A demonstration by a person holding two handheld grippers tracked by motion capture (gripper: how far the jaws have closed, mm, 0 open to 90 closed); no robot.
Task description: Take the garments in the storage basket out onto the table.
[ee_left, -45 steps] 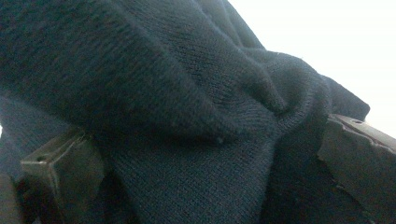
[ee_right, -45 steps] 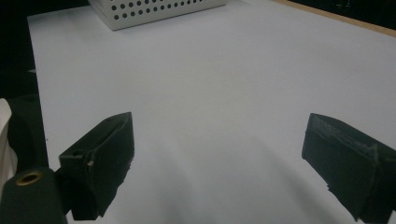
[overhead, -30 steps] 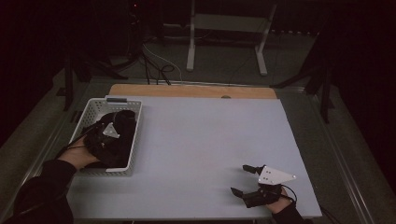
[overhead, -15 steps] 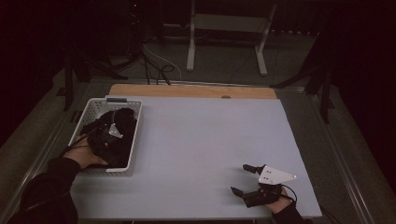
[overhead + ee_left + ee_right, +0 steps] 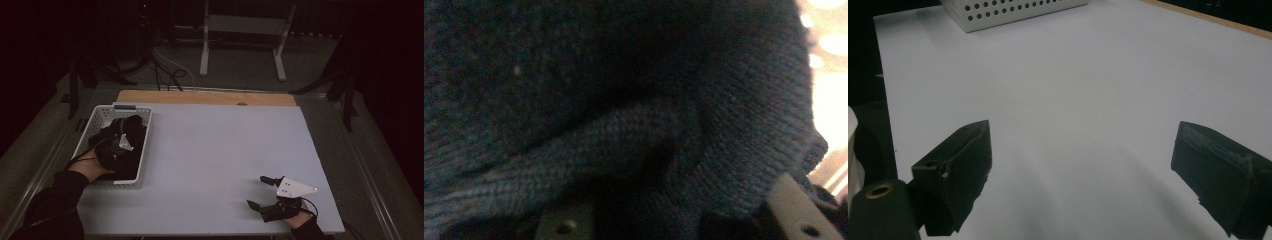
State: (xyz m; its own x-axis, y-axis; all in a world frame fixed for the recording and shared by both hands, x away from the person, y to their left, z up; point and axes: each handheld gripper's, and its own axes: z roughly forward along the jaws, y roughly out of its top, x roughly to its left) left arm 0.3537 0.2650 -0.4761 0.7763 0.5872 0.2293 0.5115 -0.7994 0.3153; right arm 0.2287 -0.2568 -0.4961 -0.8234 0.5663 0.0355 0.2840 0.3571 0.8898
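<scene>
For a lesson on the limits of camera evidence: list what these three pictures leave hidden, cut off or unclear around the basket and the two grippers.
- Left gripper, high view: its jaws are buried in the dark knitted cloth; they have just been closing.
- Left gripper view: close, blurred cloth hides the basket's inside.
- White basket, right gripper view: cut off by the top edge.
- Right gripper: jaws open over the table; the person's hand is cut off by the high view's bottom edge.

1. The high view is dim; the room beyond the table sinks into black.
2. The left gripper view is dark and soft, with blown-out glare at its upper right.
3. The right gripper casts faint shadows ahead.
</scene>
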